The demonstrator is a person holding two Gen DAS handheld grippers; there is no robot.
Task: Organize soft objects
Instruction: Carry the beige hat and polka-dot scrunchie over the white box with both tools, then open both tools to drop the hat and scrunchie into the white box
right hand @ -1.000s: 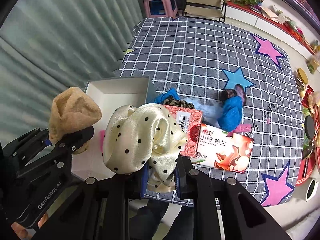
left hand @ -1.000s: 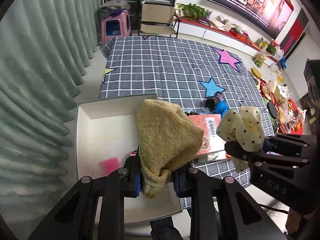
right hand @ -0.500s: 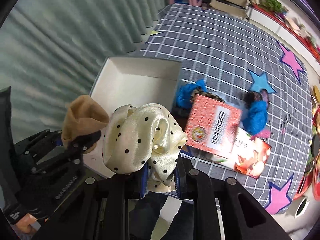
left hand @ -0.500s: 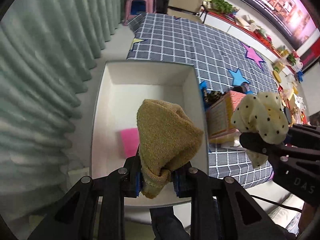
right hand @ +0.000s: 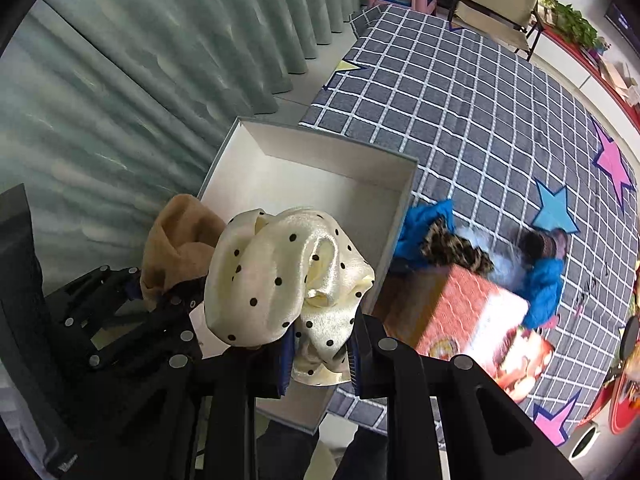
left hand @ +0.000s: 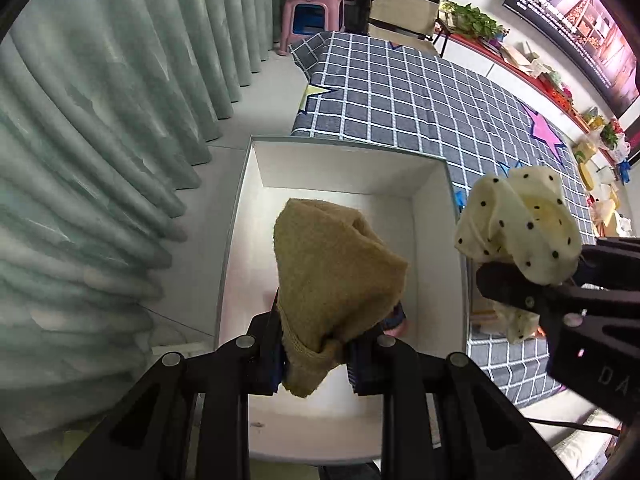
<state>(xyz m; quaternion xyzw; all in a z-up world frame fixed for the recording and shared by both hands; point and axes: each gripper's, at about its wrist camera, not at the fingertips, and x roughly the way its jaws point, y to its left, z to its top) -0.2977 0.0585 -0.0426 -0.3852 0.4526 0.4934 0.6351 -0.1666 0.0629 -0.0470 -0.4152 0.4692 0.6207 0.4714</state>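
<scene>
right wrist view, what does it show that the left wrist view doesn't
Only the right wrist view shows the pile on the checked cloth: a blue rag, a leopard-print cloth and a red carton beside the box.

Only the left wrist view shows a trace of something pink on the box floor, mostly hidden.

Both show the white box, the tan towel pinched in the left claw, and the dotted scarf pinched in the right claw.
</scene>
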